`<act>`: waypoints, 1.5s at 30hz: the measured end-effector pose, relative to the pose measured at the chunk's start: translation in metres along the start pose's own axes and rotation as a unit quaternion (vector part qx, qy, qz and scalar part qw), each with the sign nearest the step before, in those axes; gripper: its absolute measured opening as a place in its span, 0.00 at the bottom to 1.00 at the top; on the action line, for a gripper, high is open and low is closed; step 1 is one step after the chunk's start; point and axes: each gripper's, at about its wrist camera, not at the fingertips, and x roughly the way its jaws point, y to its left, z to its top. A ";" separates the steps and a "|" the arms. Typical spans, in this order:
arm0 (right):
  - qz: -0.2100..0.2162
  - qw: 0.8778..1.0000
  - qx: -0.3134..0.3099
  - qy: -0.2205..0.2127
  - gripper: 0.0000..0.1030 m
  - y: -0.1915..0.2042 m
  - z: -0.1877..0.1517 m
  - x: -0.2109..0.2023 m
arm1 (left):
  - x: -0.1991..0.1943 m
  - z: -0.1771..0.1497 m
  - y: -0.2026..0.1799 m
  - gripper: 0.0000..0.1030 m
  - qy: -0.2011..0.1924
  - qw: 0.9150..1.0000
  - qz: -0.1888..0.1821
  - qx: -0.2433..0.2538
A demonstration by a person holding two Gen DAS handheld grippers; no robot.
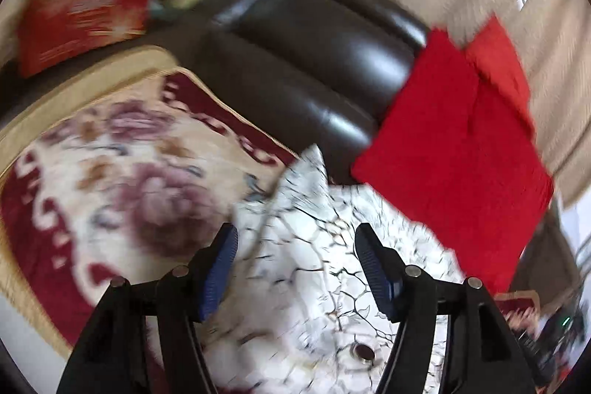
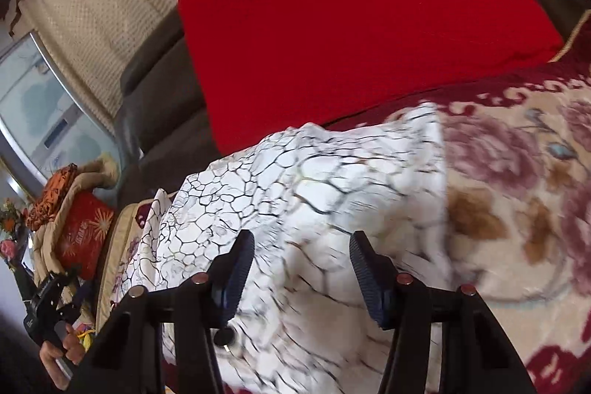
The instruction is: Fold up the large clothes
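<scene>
Currently both the left gripper (image 1: 295,252) and right gripper (image 2: 301,257) are seen part open and empty above the white patterned garment (image 2: 303,172) lying on the floral blanket (image 2: 517,202), so fresh edges are best pinched evenly before folding.

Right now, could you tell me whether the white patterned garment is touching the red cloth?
Cannot tell. In the right wrist view the white patterned garment overlaps the red cloth along its lower edge, but neither view shows plainly whether they meet or a gap lies between them.
</scene>
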 end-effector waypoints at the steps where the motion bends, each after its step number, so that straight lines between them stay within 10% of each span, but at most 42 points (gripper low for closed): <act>1: -0.001 1.000 0.000 0.004 0.49 0.003 0.003 0.009 | 0.021 0.000 -0.009 0.65 0.023 1.000 0.003 0.014; 7: -0.055 0.997 0.016 0.055 0.37 -0.019 -0.003 0.060 | 0.124 -0.030 -0.031 0.68 0.151 0.979 0.095 0.098; 16: -0.025 0.999 0.035 0.014 0.32 -0.026 0.009 0.052 | 0.099 -0.024 -0.060 0.74 0.102 0.981 0.090 0.135; 21: -0.050 0.996 0.053 0.044 0.34 -0.036 0.012 0.070 | 0.137 -0.042 -0.061 0.82 0.180 0.962 0.123 0.163; 40: 0.007 1.000 0.019 0.008 0.35 -0.017 -0.034 -0.032 | -0.035 -0.051 0.031 0.82 0.006 0.990 0.132 0.046; 45: -0.029 0.996 0.043 0.070 0.35 -0.031 -0.055 -0.011 | 0.013 -0.070 0.034 0.82 0.099 0.973 0.182 0.099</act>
